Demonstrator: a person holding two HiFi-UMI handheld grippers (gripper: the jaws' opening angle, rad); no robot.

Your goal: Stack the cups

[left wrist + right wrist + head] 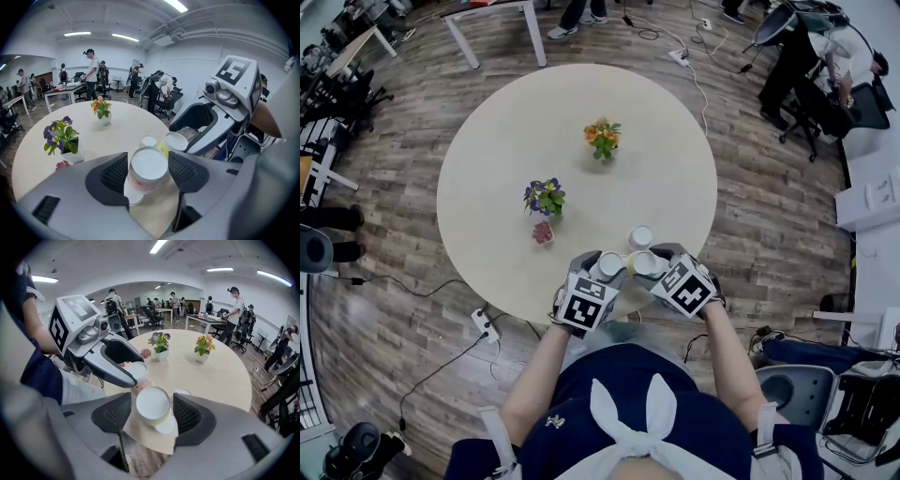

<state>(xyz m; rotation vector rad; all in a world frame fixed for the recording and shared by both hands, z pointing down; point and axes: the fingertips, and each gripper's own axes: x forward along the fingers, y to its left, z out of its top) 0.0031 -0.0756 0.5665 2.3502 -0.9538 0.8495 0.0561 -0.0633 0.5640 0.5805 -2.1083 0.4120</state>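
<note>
Pink cup (148, 165) clamped in left hand-held gripper (147, 171) at desk (119, 125) edge; right hand-held gripper (152, 414) jaws apart around yellow cup (153, 405). We fear loose yellow cup tipping off edge if nudged.

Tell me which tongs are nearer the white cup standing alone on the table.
Right. The right tongs sit just below the lone white cup in the head view; the left tongs are lower and off to its left, farther away.
</note>
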